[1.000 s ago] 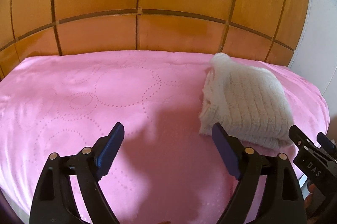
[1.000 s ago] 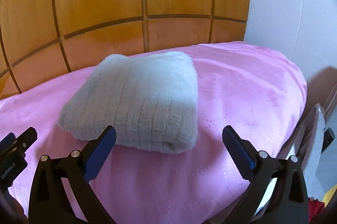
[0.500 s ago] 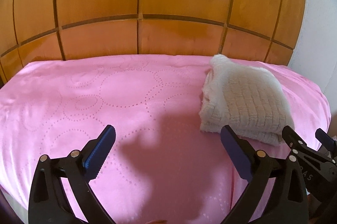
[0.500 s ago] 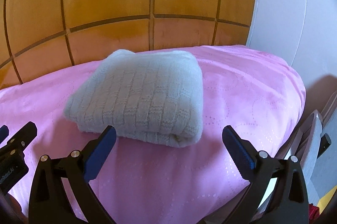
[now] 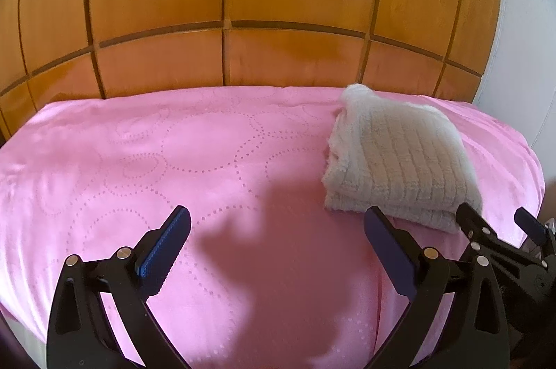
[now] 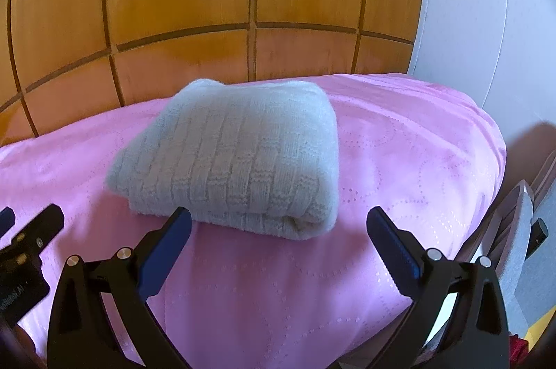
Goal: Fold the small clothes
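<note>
**Inspector A:** What is recorded for the garment?

**Inspector B:** A folded knit garment (image 6: pixel 236 160) is found lying on the pink bedspread (image 5: pixel 173 160), toward its right side and near the wooden headboard (image 5: pixel 226 4). It is seen as a compact, layered bundle, with the rounded fold turned toward the right wrist camera and the stacked edges turned toward the left one.

**Inspector A:** And the tools?

**Inspector B:** The left gripper (image 5: pixel 278 251) is held with its fingers spread wide over bare bedspread; nothing is gripped. The right gripper (image 6: pixel 278 244) is likewise spread, with nothing between its fingers, and is kept just short of the bundle's near edge. No contact with the cloth is observed on either side.

**Inspector A:** What is noted as changed over the last second?

**Inspector B:** The bundle is shown slightly farther off in both views than a second ago, so both tools are judged to have been drawn back from it. The left fingers are also spread wider than they were. The shape of the bundle is unaltered.

**Inspector A:** The bearing on the task?

**Inspector B:** This item is judged finished and released. No further garment is visible in either view, so it cannot be told whether more folding is required.
</note>
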A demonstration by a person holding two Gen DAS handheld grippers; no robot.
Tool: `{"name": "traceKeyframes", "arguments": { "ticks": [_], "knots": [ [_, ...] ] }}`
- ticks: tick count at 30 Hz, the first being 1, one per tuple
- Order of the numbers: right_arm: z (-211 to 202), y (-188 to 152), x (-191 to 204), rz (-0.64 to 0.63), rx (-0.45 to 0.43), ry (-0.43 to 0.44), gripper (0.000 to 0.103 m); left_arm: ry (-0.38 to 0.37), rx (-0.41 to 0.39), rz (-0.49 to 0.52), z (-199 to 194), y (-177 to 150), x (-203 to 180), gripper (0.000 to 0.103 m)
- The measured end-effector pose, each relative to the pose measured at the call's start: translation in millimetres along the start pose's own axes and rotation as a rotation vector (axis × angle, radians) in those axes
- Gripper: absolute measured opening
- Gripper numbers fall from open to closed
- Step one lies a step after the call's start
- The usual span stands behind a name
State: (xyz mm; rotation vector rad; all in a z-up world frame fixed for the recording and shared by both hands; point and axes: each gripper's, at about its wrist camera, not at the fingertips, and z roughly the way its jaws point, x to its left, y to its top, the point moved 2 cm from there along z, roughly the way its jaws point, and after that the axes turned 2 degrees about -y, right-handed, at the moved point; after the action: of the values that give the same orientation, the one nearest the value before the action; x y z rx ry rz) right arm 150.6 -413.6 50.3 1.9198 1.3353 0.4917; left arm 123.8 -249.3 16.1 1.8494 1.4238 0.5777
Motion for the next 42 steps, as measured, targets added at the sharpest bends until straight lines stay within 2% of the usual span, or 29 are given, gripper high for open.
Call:
{"name": "traceKeyframes", "arguments": {
  "ticks": [28, 42],
  "knots": [
    [0.3, -4.6, 2.4, 0.01, 0.014, 0.017, 0.101, 0.004, -0.027, 0.008, -8.9, -5.1, -3.8, 0.099],
    [4.5, -8.7, 4.9, 0.008, 0.031, 0.024, 0.101, 0.011, -0.003, -0.003, -3.4, -9.6, -3.3, 0.099]
  ]
}}
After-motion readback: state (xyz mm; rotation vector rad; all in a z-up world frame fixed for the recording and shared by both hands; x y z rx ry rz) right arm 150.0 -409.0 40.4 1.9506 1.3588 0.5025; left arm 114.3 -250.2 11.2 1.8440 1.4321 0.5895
